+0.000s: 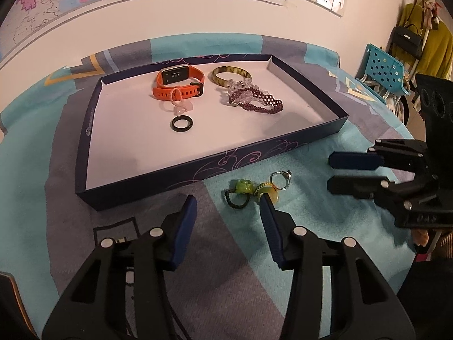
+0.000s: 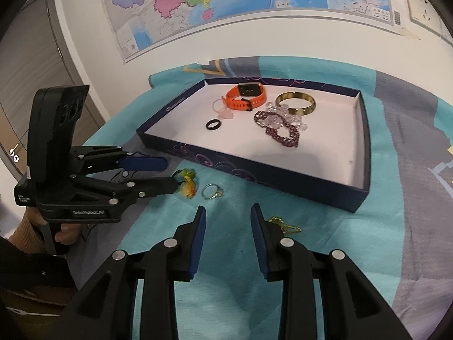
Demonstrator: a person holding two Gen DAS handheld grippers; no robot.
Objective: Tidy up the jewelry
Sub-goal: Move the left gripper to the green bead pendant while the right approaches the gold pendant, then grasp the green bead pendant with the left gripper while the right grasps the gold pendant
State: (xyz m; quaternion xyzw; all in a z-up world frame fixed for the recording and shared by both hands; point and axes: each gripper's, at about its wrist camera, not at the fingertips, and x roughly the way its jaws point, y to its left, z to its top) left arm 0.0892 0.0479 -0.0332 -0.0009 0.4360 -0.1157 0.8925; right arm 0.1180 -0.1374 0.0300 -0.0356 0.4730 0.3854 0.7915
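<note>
While both tools hang over the cloth-covered table [image 1: 325, 226], neither has hold of anything. Furthest left in the left wrist view, the shallow dark-blue tray [image 1: 198, 167] sits on the turquoise and grey cloth, and inside it lie an orange smartwatch [image 1: 178, 83], a small pink charm [image 1: 181, 107] just in front of the watch, a black ring [image 1: 181, 124] nearer the front wall, a mottled yellow-green bangle [image 1: 230, 76] further right, and a dark purple beaded bracelet [image 1: 256, 100] tangled with clear beads just beside the bangle.

Next, on the cloth just outside the tray's front wall, the left tool [image 1: 228, 206] stands partly open with nothing between its blue pads; its right-hand pad comes in just beside a green and yellow pendant on a black cord [image 1: 246, 189], though whether it touches I cannot tell. A silver ring [image 1: 280, 180] lies just to the right of the pendant, apparently touching it.

Further right, the right tool [image 1: 331, 172] enters from the side, its jaws a modest way apart and empty, its tips near the silver ring but apart from it. From the right wrist view, a thin gold chain [image 2: 286, 225] lies on the cloth beside that tool's right-hand pad, partly hidden behind it. A hand [image 2: 65, 232] grips the left tool's handle.
</note>
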